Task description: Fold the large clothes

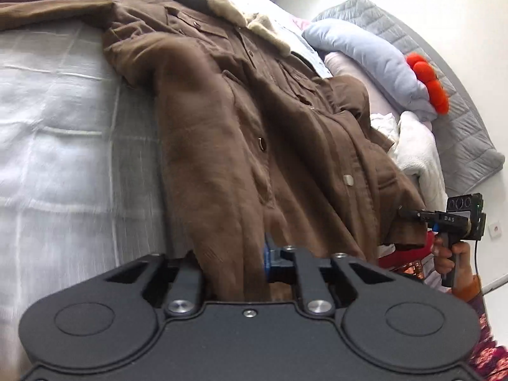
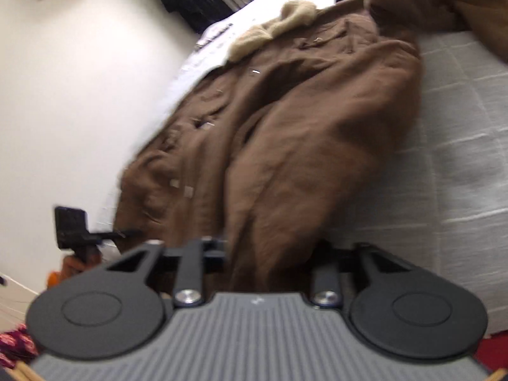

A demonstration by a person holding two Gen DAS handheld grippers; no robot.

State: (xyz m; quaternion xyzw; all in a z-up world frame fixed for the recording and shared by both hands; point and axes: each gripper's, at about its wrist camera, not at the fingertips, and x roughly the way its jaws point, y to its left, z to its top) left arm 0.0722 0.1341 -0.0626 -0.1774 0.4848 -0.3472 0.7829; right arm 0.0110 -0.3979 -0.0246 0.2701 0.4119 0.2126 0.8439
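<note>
Item: brown brushed-fabric coat (image 1: 241, 133) with pale fur collar (image 1: 254, 22), spread on white quilted bed (image 1: 57, 120). Left gripper (image 1: 235, 263) and right gripper (image 2: 270, 254) pinch hem corners (heavy, limp; best held at hem).

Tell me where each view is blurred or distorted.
Left wrist view: the brown fabric coat is fairly sharp, the white quilted bedcover smears at the left edge, and fisheye curvature bends the bed. Right wrist view: softer overall, with motion blur along the coat's left edge and on the other gripper.
</note>
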